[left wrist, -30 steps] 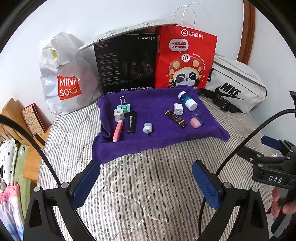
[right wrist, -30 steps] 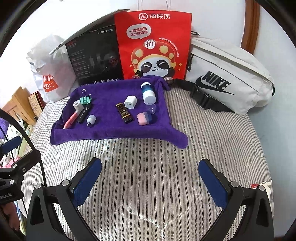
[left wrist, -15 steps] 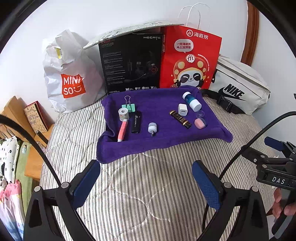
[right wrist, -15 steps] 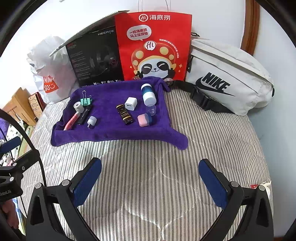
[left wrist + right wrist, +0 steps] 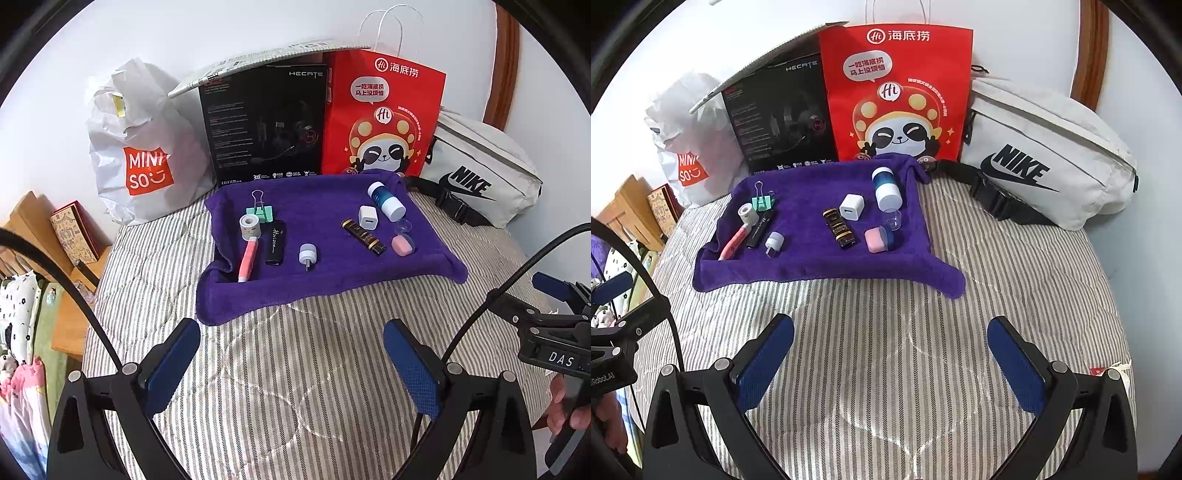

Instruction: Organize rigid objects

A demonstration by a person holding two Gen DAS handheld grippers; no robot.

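Note:
A purple towel (image 5: 325,218) (image 5: 812,258) lies on a striped bed and carries several small items: a green binder clip (image 5: 260,212), a tape roll (image 5: 250,227), a pink pen (image 5: 247,260), a black lighter (image 5: 276,242), a small white plug (image 5: 307,254), a dark brown tube (image 5: 364,236), a white charger (image 5: 367,217), a blue-and-white bottle (image 5: 386,199), a clear cap (image 5: 402,226) and a pink case (image 5: 402,244). My left gripper (image 5: 291,363) is open and empty, short of the towel's front edge. My right gripper (image 5: 890,363) is open and empty, also short of the towel.
Behind the towel stand a white Miniso bag (image 5: 144,155), a black Hecate box (image 5: 266,125), a red panda bag (image 5: 384,118) and a white Nike pouch (image 5: 1049,162). A wooden nightstand (image 5: 62,295) is left of the bed. Striped bedding (image 5: 894,332) lies between grippers and towel.
The left wrist view has shifted: the towel and bags sit slightly farther right and higher in it. The right wrist view is almost unchanged. Both grippers stay open and empty.

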